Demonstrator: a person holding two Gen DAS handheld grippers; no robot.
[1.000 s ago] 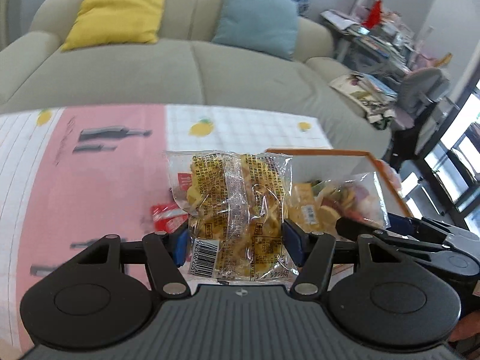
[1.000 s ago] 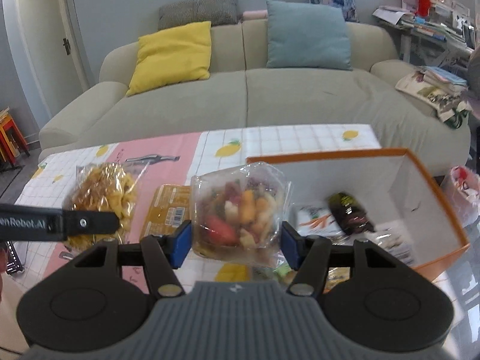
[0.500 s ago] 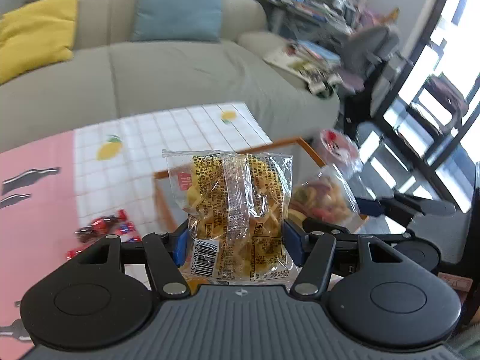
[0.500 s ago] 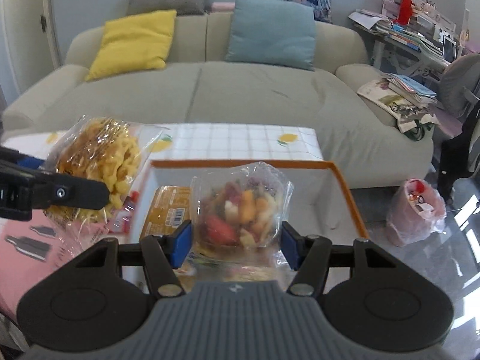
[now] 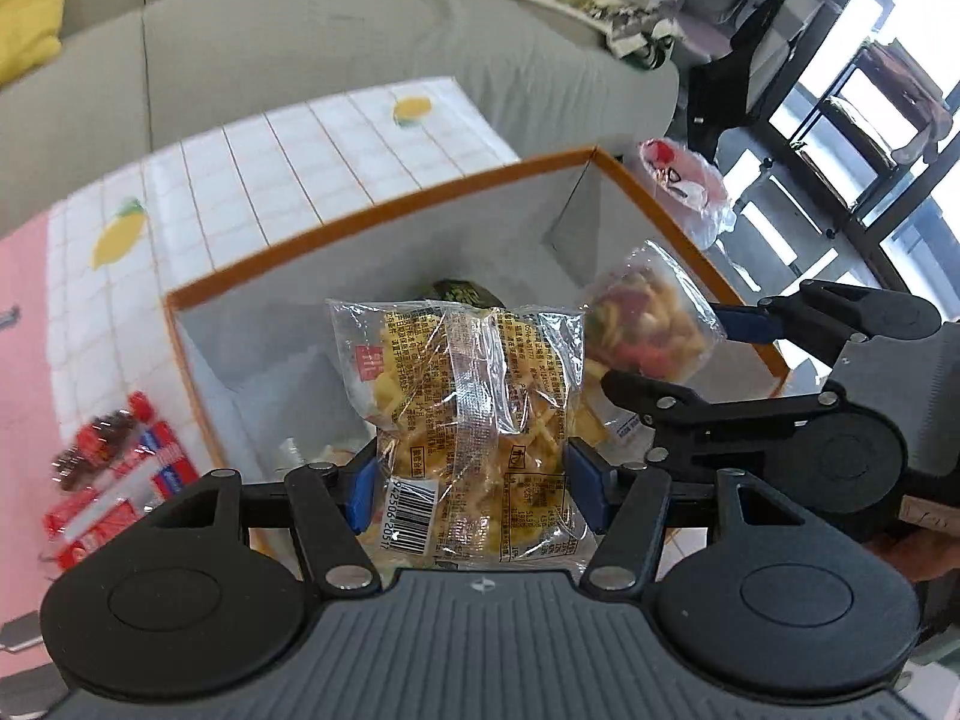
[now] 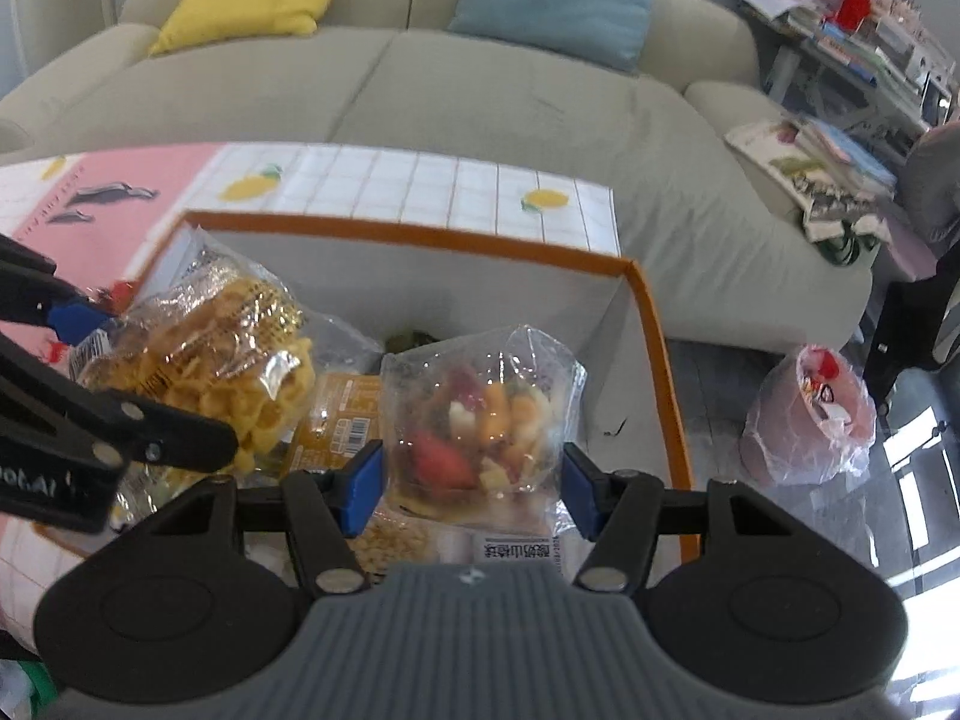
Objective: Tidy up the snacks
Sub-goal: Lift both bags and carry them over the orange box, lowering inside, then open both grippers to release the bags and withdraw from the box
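Orange-rimmed box; lemon-print tablecloth — pink-white.

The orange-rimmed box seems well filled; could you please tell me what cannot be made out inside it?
- Box floor, left wrist view: hidden behind the yellow snack bag.
- Dark packet at the far wall: mostly covered by that bag.
- Packets under the fruit snack bag, right wrist view: cut off by the claw body, labels blurred.

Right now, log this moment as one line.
left claw: shut on yellow snack bag | right claw: shut on mixed snack bag | both over orange-rimmed box
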